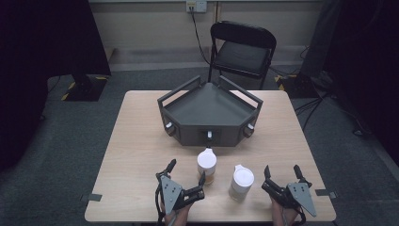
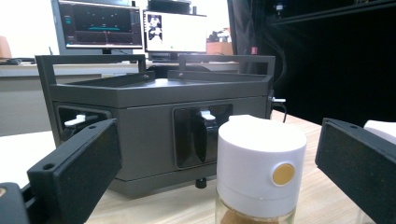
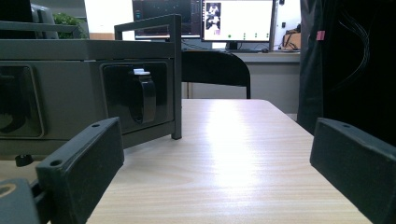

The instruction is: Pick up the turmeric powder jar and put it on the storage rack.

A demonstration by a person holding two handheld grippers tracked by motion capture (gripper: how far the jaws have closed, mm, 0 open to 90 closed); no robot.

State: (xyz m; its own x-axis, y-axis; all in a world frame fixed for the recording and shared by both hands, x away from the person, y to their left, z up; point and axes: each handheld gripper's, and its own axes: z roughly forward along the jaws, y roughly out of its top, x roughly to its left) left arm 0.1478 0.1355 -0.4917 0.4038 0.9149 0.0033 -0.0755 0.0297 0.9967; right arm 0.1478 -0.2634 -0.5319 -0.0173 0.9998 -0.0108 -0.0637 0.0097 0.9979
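A: Closest to you are your two claws at the near edge of the bench (image 1: 141,141). Your left claw (image 1: 187,172) is wide open and holds nothing. Your right claw (image 1: 282,170) is wide open too, and empty.

B: So which jar do I go for?

A: The jar with the white cap (image 1: 207,165) looks like the one. It stands up straight, just in front of the grey box (image 1: 209,113), on your side of it. In the left gripper view that jar (image 2: 259,172) sits right between your two black jaws, a bit toward the right-hand one. Nothing touches it yet, I think.

B: And the other jar?

A: The second white jar (image 1: 241,182) stands a little farther from the grey box and more to your right. It is between your two claws, just beside the right one.

B: Which hand is nearer the first jar?

A: Your left. I think you push straight on toward the grey box a little, then squeeze on the cap's sides.
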